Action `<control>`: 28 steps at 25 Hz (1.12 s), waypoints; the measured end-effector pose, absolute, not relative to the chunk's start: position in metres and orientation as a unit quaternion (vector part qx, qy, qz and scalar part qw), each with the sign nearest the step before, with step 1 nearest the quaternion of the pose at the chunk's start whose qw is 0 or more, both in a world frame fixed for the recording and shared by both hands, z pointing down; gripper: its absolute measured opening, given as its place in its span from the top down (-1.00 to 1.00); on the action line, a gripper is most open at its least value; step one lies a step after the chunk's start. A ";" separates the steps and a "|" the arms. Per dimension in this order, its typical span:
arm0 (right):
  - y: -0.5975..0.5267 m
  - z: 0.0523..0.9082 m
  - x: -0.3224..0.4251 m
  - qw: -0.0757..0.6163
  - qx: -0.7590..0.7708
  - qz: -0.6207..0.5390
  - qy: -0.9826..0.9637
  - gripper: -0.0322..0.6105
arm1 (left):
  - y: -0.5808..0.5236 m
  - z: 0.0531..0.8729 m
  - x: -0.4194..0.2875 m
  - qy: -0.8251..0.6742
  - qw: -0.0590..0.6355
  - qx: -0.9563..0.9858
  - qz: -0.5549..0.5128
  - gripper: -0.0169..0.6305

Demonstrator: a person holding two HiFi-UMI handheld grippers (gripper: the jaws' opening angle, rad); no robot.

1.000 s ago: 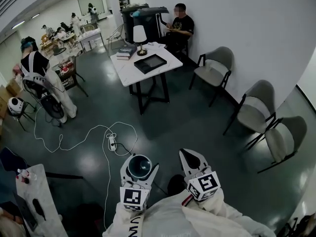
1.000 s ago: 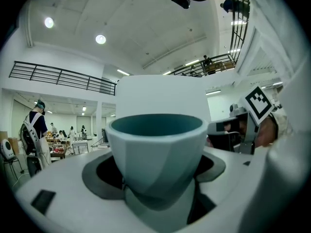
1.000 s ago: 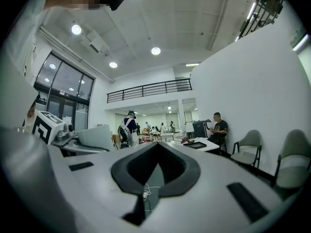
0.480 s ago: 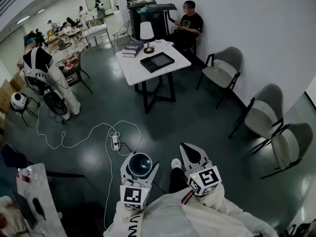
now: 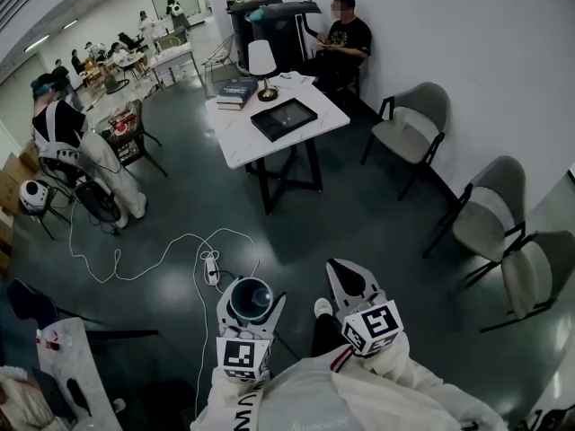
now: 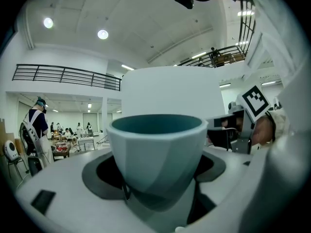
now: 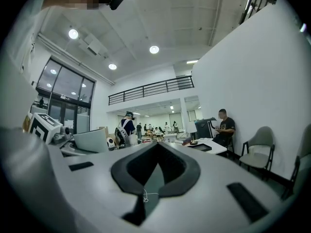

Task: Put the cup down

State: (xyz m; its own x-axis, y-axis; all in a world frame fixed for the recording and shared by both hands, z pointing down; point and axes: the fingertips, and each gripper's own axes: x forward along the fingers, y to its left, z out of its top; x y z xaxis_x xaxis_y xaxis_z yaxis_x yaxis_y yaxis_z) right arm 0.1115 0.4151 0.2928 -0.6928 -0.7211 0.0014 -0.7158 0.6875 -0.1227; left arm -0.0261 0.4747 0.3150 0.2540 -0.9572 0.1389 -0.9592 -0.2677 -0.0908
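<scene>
A grey-teal cup [image 5: 251, 300] stands upright between the jaws of my left gripper [image 5: 251, 294], which is shut on it low in the head view, above the dark floor. In the left gripper view the cup [image 6: 155, 147] fills the middle, its rim level, with the left gripper [image 6: 156, 191] clasping its lower part. My right gripper [image 5: 349, 279] is held beside it to the right, shut with nothing in it. The right gripper view shows that gripper [image 7: 156, 152] with its jaws met at the tips around an empty hollow.
A white table [image 5: 235, 137] ahead carries a lamp [image 5: 261, 61], a black tray [image 5: 284, 118] and books [image 5: 237, 91]. A person [image 5: 346, 36] sits behind it. Three grey chairs [image 5: 409, 124] line the right wall. A white cable with a power strip [image 5: 211, 268] lies on the floor.
The view has moved slightly toward the table, and a white shoe has come into view between the grippers. Both grippers hold the same pose, the cup still in the left.
</scene>
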 end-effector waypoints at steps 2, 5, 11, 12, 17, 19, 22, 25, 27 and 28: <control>0.394 0.290 0.112 0.021 -0.390 -0.055 0.919 0.88 | 0.450 0.314 -0.025 -0.603 0.006 0.793 0.084 -0.28; 0.362 0.289 0.113 0.019 -0.389 -0.055 0.920 0.89 | 0.414 0.312 -0.023 -0.602 0.007 0.794 0.085 -0.28; 0.300 0.291 0.110 0.013 -0.380 -0.061 0.923 0.88 | 0.348 0.307 -0.021 -0.605 0.003 0.791 0.086 -0.28; 0.289 0.290 0.110 0.013 -0.378 -0.061 0.924 0.88 | 0.337 0.305 -0.021 -0.606 0.003 0.791 0.085 -0.28; 0.239 0.294 0.109 0.013 -0.370 -0.071 0.926 0.88 | 0.289 0.303 -0.020 -0.611 0.004 0.787 0.086 -0.28; 0.222 0.292 0.108 0.014 -0.368 -0.071 0.927 0.88 | 0.273 0.302 -0.021 -0.613 0.004 0.785 0.088 -0.28; 0.197 0.289 0.108 0.016 -0.367 -0.066 0.928 0.88 | 0.246 0.300 -0.021 -0.614 -0.001 0.785 0.090 -0.28; 0.174 0.292 0.111 0.015 -0.368 -0.067 0.927 0.88 | 0.223 0.300 -0.019 -0.614 -0.004 0.784 0.089 -0.28; 0.161 0.293 0.113 0.015 -0.369 -0.068 0.927 0.88 | 0.209 0.300 -0.017 -0.614 -0.003 0.784 0.089 -0.28; 0.155 0.294 0.114 0.014 -0.369 -0.069 0.927 0.89 | 0.203 0.300 -0.016 -0.614 -0.003 0.784 0.089 -0.28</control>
